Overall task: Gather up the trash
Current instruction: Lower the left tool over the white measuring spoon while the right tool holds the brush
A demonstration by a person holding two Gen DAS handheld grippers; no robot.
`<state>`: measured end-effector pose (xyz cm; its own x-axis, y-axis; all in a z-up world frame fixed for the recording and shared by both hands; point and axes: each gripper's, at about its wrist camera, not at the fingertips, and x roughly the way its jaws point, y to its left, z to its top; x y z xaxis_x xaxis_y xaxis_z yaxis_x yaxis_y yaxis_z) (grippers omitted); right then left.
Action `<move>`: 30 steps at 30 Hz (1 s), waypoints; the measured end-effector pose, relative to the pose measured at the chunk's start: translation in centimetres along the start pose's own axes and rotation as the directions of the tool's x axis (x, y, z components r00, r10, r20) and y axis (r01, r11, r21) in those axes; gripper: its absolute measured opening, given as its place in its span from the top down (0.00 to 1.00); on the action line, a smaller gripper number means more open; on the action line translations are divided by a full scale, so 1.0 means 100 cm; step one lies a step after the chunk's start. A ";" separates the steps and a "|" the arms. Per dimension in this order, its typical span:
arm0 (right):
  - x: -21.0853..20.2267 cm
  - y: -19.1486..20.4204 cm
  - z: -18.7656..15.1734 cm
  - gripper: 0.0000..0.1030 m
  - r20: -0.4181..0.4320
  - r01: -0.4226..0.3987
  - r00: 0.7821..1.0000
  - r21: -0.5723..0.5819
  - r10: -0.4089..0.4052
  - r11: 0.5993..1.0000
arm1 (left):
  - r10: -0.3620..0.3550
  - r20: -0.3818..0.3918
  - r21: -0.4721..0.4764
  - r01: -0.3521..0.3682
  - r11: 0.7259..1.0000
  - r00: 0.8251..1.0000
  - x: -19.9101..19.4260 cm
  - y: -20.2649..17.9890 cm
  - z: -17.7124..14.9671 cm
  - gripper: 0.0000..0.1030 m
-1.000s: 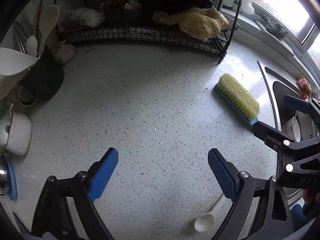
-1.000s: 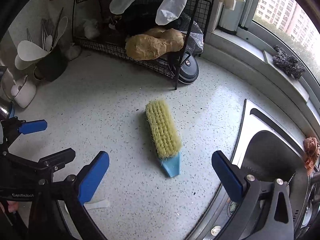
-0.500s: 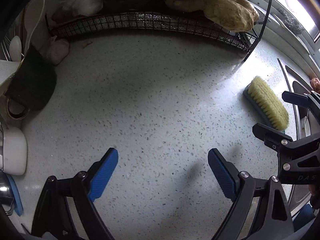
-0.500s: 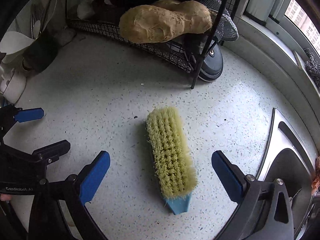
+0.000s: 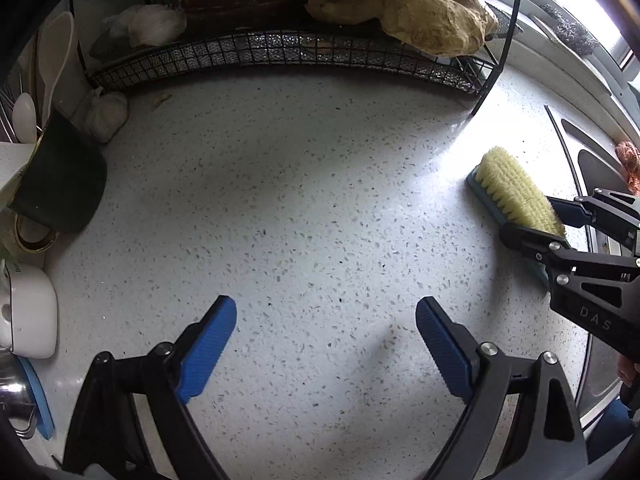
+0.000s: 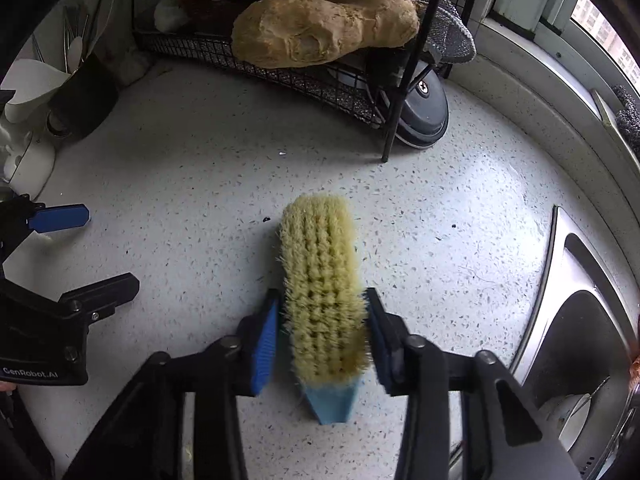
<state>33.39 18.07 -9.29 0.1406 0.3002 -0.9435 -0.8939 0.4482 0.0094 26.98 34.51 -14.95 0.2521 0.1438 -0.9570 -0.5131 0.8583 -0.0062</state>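
Here the right gripper (image 6: 322, 330) has just closed around the scrub brush (image 6: 322, 280).
Both point steeply down at the counter (image 5: 320, 200); the left gripper (image 5: 326, 340) gapes, holding nothing.

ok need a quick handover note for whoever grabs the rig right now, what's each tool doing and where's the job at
Right tool: jaws have just been closing, now on either side of the scrub brush near its blue handle end; the brush lies bristles up on the speckled counter, beside the sink.
Left tool: open, empty, over bare counter.
Done: brush gripped, or nearly so; nothing lifted yet.
Left: confirm the grip and lift the brush. No bin or loose trash shows in either view.
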 end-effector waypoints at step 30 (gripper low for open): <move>-0.074 0.009 -0.154 0.65 0.000 0.055 0.998 0.242 -0.056 0.969 | -0.105 -0.088 0.429 0.132 0.894 0.991 -0.033 -0.082 -0.103 0.12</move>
<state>24.98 3.31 -7.37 0.1905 0.2742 -0.9426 -0.7555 0.6540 0.0375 21.91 21.92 -14.68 0.2315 0.0095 -0.9728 -0.0736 0.9973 -0.0078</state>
